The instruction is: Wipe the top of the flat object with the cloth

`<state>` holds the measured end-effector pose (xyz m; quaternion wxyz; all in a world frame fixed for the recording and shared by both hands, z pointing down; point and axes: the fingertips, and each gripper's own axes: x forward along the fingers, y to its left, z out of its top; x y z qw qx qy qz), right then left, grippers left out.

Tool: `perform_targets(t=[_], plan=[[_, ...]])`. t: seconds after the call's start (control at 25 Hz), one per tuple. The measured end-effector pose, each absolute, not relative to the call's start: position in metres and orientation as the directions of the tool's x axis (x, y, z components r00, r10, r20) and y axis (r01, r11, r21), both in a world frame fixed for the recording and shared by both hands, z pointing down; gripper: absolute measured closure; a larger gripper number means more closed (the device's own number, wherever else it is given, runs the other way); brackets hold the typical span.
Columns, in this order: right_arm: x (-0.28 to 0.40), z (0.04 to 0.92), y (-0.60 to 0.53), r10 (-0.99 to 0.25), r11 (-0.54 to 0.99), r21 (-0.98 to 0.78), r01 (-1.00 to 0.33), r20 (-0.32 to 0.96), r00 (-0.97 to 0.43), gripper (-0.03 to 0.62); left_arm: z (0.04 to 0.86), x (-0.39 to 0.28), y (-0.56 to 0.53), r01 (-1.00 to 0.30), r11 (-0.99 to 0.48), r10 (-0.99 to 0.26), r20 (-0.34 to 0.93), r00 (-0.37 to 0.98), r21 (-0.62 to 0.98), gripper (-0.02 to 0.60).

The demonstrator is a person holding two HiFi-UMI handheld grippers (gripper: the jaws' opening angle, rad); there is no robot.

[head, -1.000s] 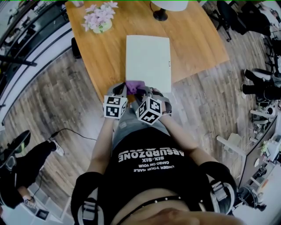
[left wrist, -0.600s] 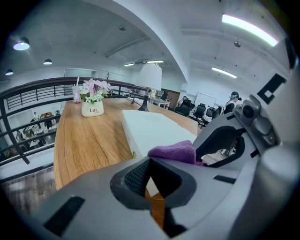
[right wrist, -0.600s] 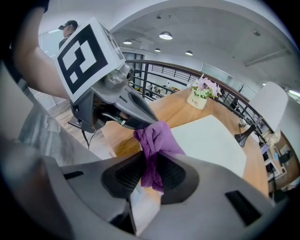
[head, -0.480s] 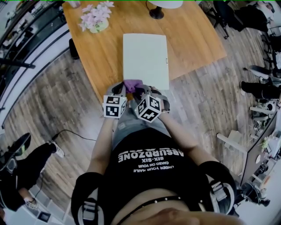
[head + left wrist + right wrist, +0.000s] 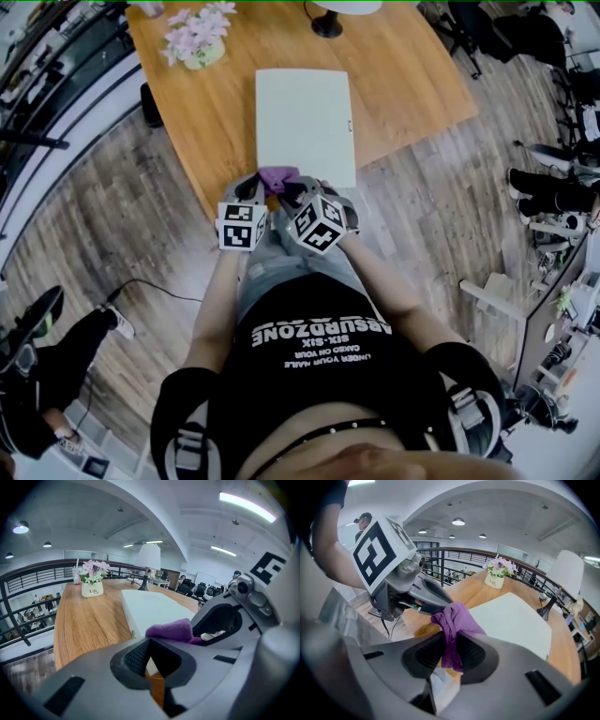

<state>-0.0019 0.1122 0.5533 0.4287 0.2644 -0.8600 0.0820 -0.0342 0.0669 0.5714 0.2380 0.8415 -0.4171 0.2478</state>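
Cloth pinched at the slab's near edge
Right gripper [image 5: 449, 654] clamps the purple cloth [image 5: 452, 620]. Left gripper [image 5: 148, 657] sits just beside it, jaws together, empty. The flat white slab [image 5: 305, 122] on the wooden table [image 5: 412, 84] lies straight ahead, long axis running away.

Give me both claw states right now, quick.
Left claw: closed, nothing between its jaws.
Right claw: closed on the purple cloth.
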Motion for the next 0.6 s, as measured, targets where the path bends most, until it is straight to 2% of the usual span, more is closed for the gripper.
perform_targets(t=[0.6], plan=[[-0.0068,0.5573,0.1136,-0.394,0.845,0.108,-0.523,0.787,-0.475,0.493,0.5702,-0.0369,0.0697,-0.814,-0.549,-0.570,0.625,0.532,0.192,0.565]])
